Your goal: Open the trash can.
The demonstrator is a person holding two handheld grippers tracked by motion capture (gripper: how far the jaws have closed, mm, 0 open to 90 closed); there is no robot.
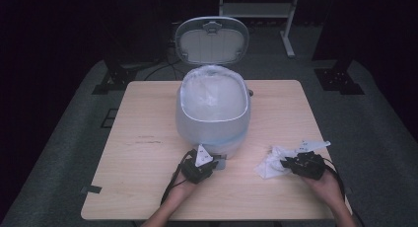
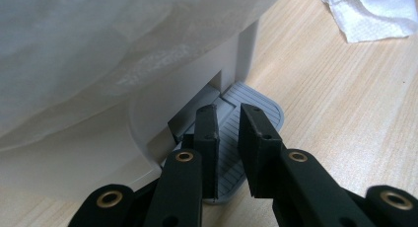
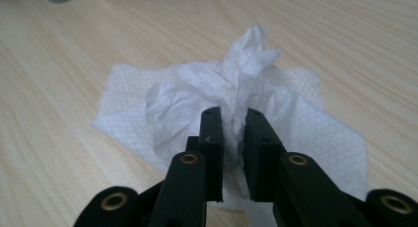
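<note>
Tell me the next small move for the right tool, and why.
Probably lift the right tool straight up with the crumpled paper towel, then carry it toward the pedal bin. Its jaws are pinched on a fold of the towel, the bin lid stands open, and the left tool rests shut on the pedal.

the pedal bin [image 1: 212, 123] is pale grey, its raised lid [image 1: 213, 40] grey-rimmed with a whitish inside, and a translucent white liner [image 1: 213, 91] covers its mouth. the foot pedal [image 2: 256, 111] is grey with fine ridged stripes. the crumpled paper towel [image 3: 231, 103] is white with a small dimpled pattern. the bench [image 1: 148, 138] is light wood with straight grain. both grippers' fingers [image 3: 213, 133] are matt black with brass-coloured rivets.
</note>
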